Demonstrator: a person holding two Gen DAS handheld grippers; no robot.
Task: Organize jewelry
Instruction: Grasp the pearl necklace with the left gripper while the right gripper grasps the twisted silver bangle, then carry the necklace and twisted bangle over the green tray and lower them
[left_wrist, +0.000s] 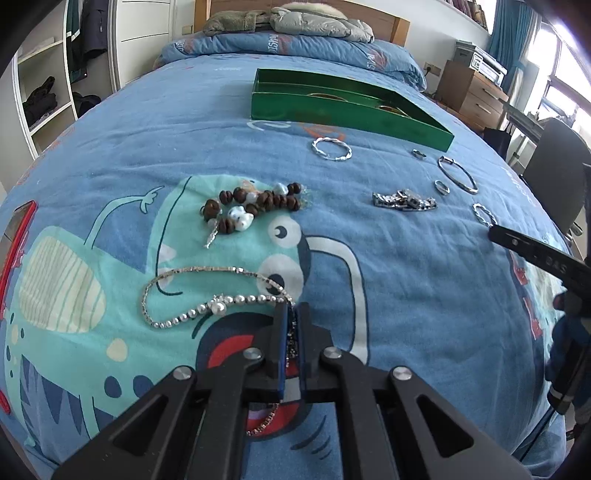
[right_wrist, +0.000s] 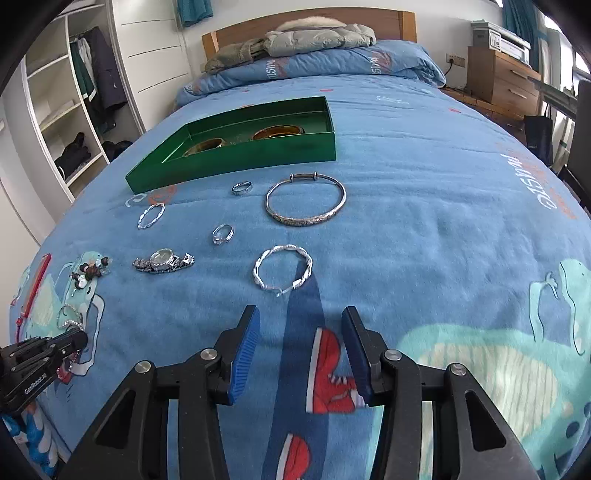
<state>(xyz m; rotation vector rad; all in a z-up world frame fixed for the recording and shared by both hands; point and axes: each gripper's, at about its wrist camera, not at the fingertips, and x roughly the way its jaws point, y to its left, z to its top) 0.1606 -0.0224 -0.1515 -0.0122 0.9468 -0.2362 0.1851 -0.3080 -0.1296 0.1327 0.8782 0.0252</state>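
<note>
Fingers, left: left gripper (left_wrist: 291, 314) pinched nearly shut on the near end of the pearl-and-crystal necklace (left_wrist: 207, 295); fine chain shows between the blue pads.
Fingers, right: right gripper (right_wrist: 299, 325) at a middling gap, nothing between the pads, only bedspread (right_wrist: 424, 184) beneath.
Held item, lie: necklace loop runs out ahead and to the left of the left fingertips, long axis roughly crosswise to the fingers; a short tail hangs back under the gripper body.
Nearest loose item, right side: twisted silver bangle (right_wrist: 282, 271) lies flat just beyond the right fingertips, slightly left of their centreline, open ring facing up.
Other stock on bedspread: plain silver bangle (right_wrist: 306, 203) farther on; watch (right_wrist: 162, 260) to the left; two small rings (right_wrist: 222, 233) (right_wrist: 242, 187); second twisted bangle (right_wrist: 150, 215); brown bead bracelet (left_wrist: 255, 206) beyond the necklace.
Destination: green tray (right_wrist: 229, 155) at the far side, well apart from both grippers, gold bangles already inside.
Nearer hand: left for the necklace, right for the twisted bangle.
Pose: both grippers angled steeply down toward the bedspread, fingers pointing toward the tray.
Judgement: necklace appears ready to lift; carrying it needs height, or the trailing loop may drag across the beads.
</note>
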